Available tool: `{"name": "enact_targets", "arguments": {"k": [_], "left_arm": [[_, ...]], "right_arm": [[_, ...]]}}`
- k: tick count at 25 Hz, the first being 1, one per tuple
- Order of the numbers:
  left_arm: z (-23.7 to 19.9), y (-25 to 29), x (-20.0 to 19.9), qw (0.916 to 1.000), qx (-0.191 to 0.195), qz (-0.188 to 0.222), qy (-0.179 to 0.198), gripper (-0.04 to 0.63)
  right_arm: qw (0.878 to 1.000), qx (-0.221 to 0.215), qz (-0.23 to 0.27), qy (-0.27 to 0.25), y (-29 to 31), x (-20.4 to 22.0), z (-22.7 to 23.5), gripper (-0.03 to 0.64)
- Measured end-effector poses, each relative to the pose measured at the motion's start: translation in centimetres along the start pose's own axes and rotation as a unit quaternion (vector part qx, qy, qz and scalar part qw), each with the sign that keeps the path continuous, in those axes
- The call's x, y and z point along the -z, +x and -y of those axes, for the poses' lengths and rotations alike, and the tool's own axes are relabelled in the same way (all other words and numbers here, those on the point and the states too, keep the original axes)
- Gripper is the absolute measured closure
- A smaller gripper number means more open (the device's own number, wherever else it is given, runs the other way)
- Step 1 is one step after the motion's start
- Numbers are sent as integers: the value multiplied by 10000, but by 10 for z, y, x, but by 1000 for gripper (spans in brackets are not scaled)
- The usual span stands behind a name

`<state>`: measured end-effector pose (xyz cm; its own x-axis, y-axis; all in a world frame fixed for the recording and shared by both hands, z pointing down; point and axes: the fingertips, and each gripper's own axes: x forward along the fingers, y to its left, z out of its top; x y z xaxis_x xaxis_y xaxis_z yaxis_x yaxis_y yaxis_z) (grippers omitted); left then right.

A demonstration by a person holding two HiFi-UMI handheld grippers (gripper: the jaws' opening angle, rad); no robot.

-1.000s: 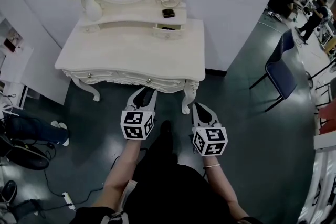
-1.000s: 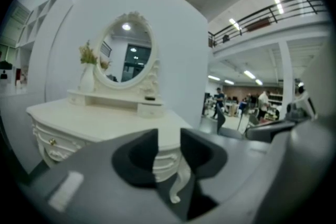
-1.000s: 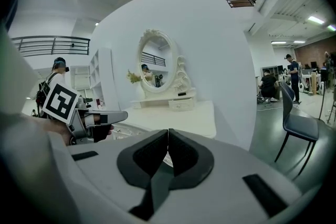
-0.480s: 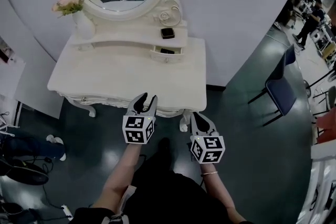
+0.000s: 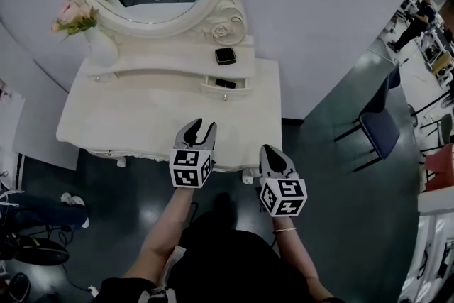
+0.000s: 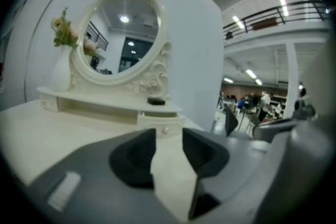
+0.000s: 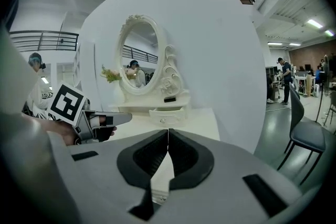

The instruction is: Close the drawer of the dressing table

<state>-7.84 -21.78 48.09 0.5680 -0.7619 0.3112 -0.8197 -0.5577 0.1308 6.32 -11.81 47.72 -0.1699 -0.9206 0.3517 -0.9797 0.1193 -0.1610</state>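
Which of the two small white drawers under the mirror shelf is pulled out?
The right small white drawer, below the black box; it juts forward. The left drawer sits flush.

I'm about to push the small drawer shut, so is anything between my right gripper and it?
Nothing visible does: only bare tabletop lies between the right gripper and the open drawer.

A cream-white dressing table point(image 5: 142, 117) is filling the upper left of the frame. Pink flowers point(image 5: 71, 13) are showing in a white vase point(image 5: 101, 50), a black box point(image 5: 225, 56) at upper centre, a dark blue chair point(image 5: 379, 130) on dark green floor point(image 5: 340, 209) at right.
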Motion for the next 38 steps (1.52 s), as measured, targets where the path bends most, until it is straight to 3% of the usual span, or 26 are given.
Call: {"name": "enact_targets", "arguments": {"k": [14, 38], "left_arm": [[-12, 48, -4, 9998, 75, -164, -58, 439], [2, 109, -9, 9973, -616, -365, -143, 422]], "right_arm": [[9999, 106, -27, -54, 40, -21, 20, 612], [9974, -657, -62, -290, 84, -53, 69, 612]]}}
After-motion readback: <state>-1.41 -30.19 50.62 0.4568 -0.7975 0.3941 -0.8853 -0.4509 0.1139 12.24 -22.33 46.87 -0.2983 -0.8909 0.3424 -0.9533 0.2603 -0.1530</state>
